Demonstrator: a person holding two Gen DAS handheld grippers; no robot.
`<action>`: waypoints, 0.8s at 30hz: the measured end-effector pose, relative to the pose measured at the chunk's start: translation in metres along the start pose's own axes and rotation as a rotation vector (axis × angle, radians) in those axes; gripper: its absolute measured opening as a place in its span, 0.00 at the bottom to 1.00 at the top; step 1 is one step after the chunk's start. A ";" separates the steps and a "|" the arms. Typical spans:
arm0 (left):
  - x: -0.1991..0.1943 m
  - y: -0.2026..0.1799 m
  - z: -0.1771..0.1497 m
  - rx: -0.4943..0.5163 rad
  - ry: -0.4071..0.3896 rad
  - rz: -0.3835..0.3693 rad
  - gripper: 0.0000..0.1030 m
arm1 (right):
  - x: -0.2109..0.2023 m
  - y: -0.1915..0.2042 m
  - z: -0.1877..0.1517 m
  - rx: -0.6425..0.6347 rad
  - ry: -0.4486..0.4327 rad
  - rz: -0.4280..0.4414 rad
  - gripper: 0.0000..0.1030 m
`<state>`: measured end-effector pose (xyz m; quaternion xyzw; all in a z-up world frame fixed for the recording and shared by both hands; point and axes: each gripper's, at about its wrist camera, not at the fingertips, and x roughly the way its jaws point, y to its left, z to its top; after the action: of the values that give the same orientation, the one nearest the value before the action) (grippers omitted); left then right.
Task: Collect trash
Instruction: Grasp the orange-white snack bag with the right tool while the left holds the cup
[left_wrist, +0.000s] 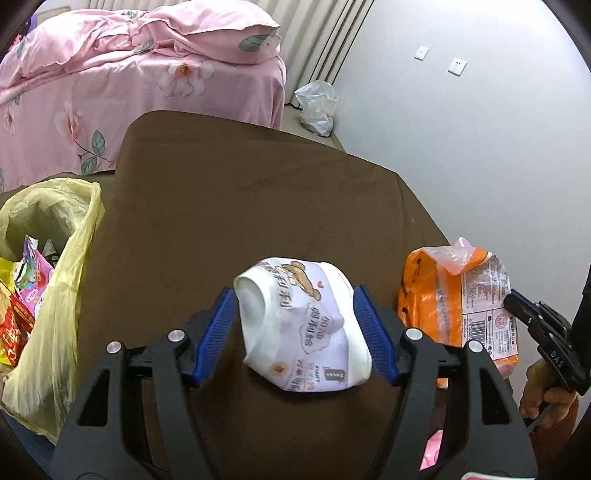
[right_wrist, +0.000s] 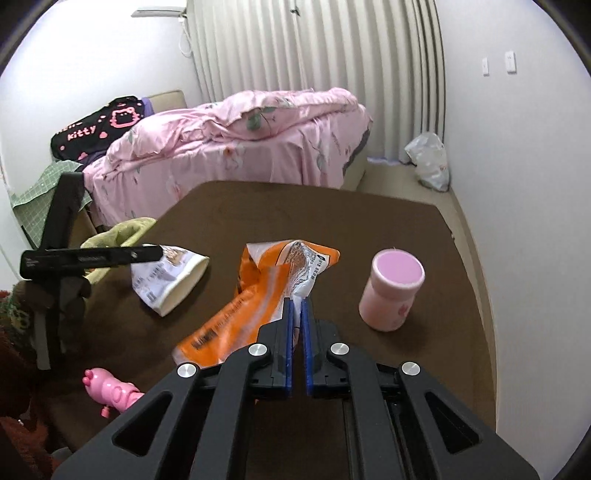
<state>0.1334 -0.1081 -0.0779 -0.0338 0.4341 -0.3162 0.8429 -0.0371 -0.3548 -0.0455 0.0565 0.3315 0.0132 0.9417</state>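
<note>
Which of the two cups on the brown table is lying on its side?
The crumpled white paper cup with printed writing lies on its side, its open mouth facing sideways, between the left tool's blue fingers. The pink cup stands upright, apart.

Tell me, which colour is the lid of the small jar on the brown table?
The jar has a lilac-pink lid; its body is paler pink. The right wrist view shows it best.

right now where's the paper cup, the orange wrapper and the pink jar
paper cup (left_wrist: 303, 325), left wrist view, on its printed side
orange wrapper (right_wrist: 236, 317), right wrist view, on its orange middle
pink jar (right_wrist: 391, 295), right wrist view, on its side wall
</note>
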 end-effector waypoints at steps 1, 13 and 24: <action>-0.002 -0.001 -0.002 0.006 0.000 0.001 0.59 | -0.001 0.004 0.001 -0.009 -0.003 0.015 0.06; -0.033 0.019 -0.013 -0.044 -0.035 0.009 0.59 | 0.028 0.035 -0.005 0.003 0.051 0.176 0.06; 0.002 0.011 -0.012 -0.070 0.035 0.031 0.56 | 0.016 0.007 -0.004 0.067 0.012 0.082 0.02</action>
<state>0.1313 -0.0979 -0.0907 -0.0511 0.4599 -0.2880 0.8384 -0.0273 -0.3462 -0.0574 0.1013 0.3349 0.0408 0.9359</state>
